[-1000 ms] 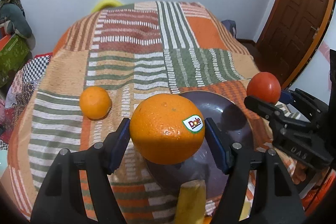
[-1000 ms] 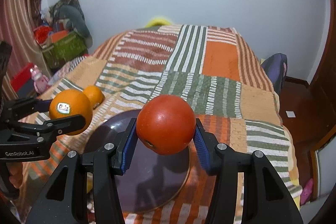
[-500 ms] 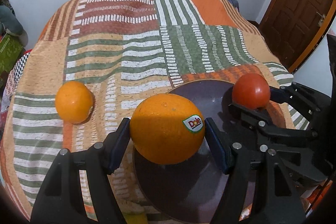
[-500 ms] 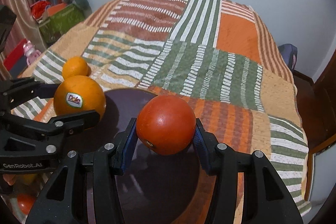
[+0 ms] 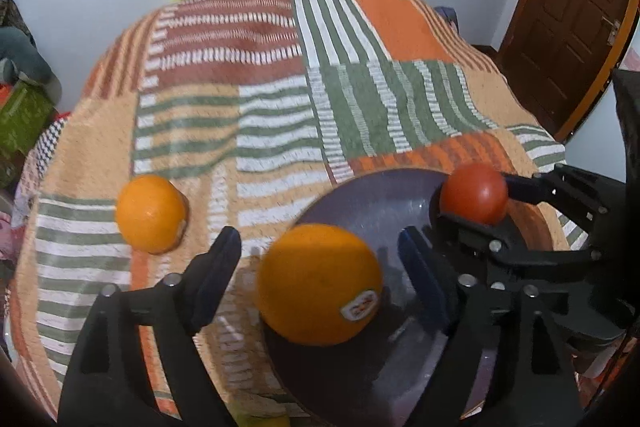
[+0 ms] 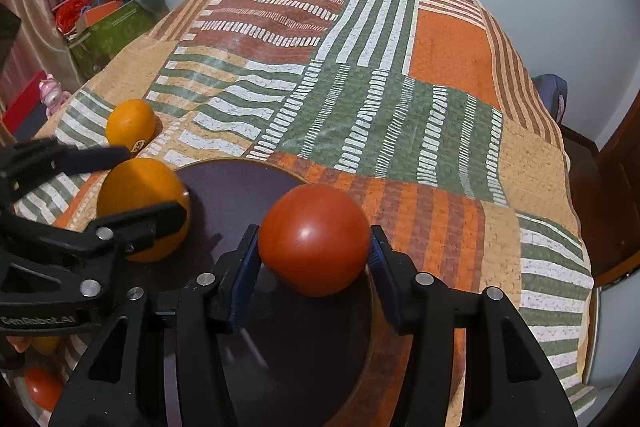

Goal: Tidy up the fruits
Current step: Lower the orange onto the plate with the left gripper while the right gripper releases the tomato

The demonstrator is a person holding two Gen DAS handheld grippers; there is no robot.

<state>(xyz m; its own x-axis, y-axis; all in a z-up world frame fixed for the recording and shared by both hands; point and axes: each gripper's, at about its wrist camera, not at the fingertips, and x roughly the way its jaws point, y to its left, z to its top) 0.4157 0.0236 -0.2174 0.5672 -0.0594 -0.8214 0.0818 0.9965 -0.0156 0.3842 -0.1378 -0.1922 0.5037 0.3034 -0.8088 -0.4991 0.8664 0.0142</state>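
A large Dole orange [image 5: 318, 283] lies on the left rim of the dark plate [image 5: 384, 195], between the spread fingers of my left gripper [image 5: 320, 259], which is open with gaps on both sides. The orange also shows in the right wrist view [image 6: 142, 207]. My right gripper [image 6: 314, 255] is shut on a red tomato [image 6: 314, 239] and holds it over the plate [image 6: 240, 195]. In the left wrist view the tomato [image 5: 474, 193] sits at the plate's right side. A smaller orange [image 5: 150, 213] lies on the blanket left of the plate.
The plate rests on a striped patchwork blanket [image 6: 360, 75] over a bed. A red fruit [image 6: 42, 387] and a yellow-orange one [image 6: 44, 343] lie at the lower left. Boxes and clutter [image 6: 108, 23] stand beside the bed. A brown door [image 5: 568, 11] is at the right.
My left gripper has opened and let go of the large orange, which now rests on the plate's rim. Both grippers have come lower over the plate. The right still grips the tomato.
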